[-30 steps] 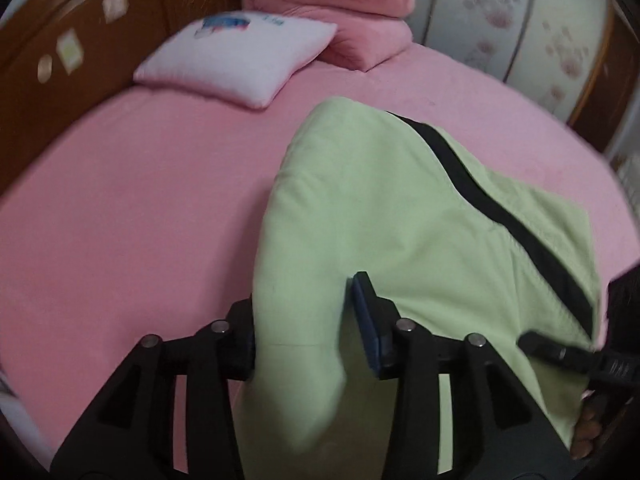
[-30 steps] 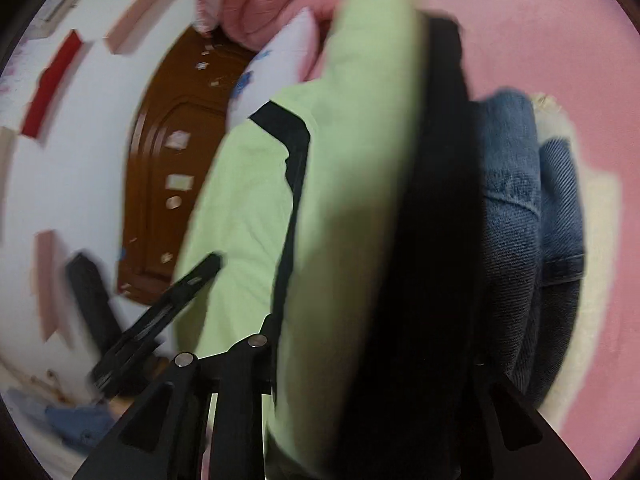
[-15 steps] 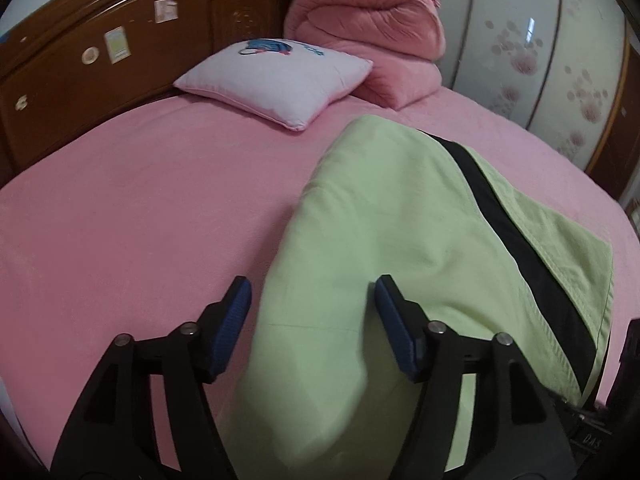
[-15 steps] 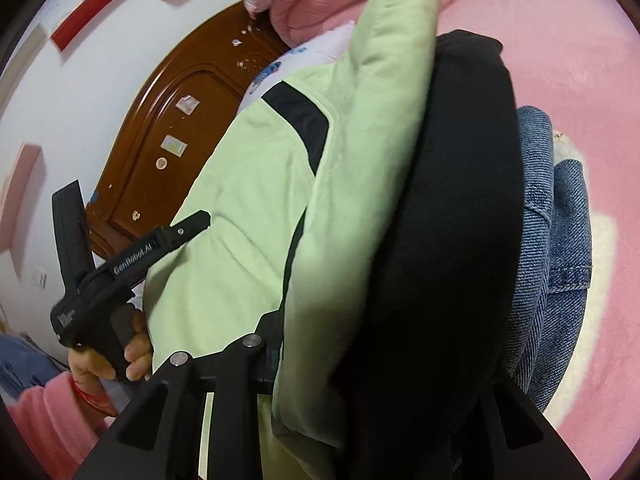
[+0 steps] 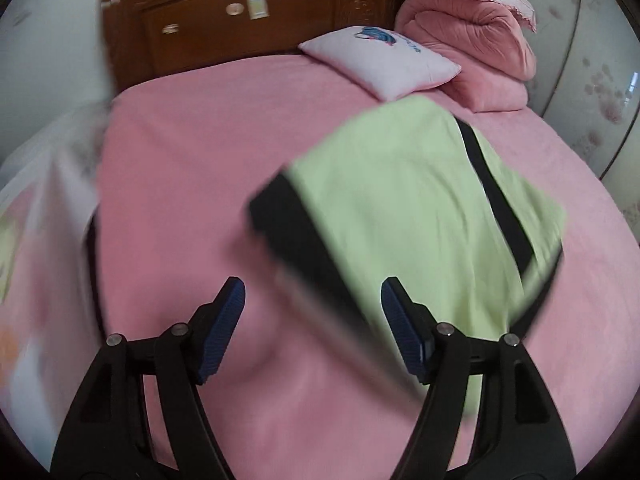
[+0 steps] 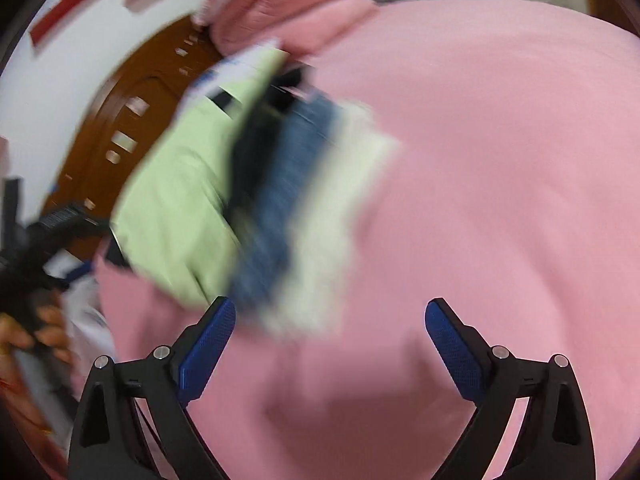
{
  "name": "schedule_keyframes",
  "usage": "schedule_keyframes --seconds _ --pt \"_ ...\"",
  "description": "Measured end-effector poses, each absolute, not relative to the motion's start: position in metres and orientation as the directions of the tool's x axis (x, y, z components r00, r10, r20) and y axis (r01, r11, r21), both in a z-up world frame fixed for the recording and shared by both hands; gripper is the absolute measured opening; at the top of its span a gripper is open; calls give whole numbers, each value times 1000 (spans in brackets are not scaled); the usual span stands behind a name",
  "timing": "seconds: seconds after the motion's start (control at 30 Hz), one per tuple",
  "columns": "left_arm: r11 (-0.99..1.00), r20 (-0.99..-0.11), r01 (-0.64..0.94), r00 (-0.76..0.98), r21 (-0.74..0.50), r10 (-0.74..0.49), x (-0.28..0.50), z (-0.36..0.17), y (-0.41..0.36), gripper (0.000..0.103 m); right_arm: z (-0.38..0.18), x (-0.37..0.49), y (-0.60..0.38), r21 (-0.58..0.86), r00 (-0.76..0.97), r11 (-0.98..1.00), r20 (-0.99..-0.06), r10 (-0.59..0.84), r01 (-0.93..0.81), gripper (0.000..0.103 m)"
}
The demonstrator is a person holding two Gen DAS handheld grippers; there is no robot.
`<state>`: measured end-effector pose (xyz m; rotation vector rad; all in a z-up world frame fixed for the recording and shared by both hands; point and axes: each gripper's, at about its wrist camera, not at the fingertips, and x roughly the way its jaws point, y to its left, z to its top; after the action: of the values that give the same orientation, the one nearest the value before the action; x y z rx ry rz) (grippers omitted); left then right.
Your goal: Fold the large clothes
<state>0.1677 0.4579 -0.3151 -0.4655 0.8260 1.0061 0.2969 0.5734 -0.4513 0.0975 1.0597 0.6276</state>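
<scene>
Green garment, folded, black stripe and black edge, lies on the pink bed, top of a stack. Left gripper: fingers apart, having just opened, nothing clamped; the garment's black edge lies beyond the tips, blurred. Right gripper: fingers wide apart, just opened, bare bed sheet between them. Stack in the right view: green garment, dark layer, blue jeans, pale cloth beneath, all blurred. Farther off: white pillow, rolled pink quilt, brown wooden headboard. A hand shows at the left edge.
</scene>
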Motion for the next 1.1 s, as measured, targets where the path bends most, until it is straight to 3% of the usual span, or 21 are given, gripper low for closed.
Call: schedule_keyframes --seconds 0.07,0.23,0.4,0.63,0.73,0.9,1.1 --pt "450 -799 -893 272 -2 536 142 -321 411 70 -461 277 516 287 353 893 -842 407 -346 97" --pt "653 -912 -757 265 3 312 114 -355 277 71 -487 212 361 115 392 978 -903 176 -174 97" --pt "777 -933 -630 268 18 238 91 -356 146 71 -486 169 212 25 420 996 -906 58 -83 97" --pt "803 -994 -589 105 -92 -37 64 -366 -27 71 -443 130 57 -117 494 991 -866 -71 -63 97" --pt "891 -992 -443 113 -102 -58 73 -352 -93 71 -413 113 11 -162 526 987 -841 -127 -20 97" --pt "994 -979 -112 205 -18 5 93 -307 -182 71 -375 82 -79 -244 513 970 -833 -206 -6 97" --pt "997 -952 -66 301 39 57 91 -243 -214 71 -339 81 -117 -25 366 999 -930 -33 28 97"
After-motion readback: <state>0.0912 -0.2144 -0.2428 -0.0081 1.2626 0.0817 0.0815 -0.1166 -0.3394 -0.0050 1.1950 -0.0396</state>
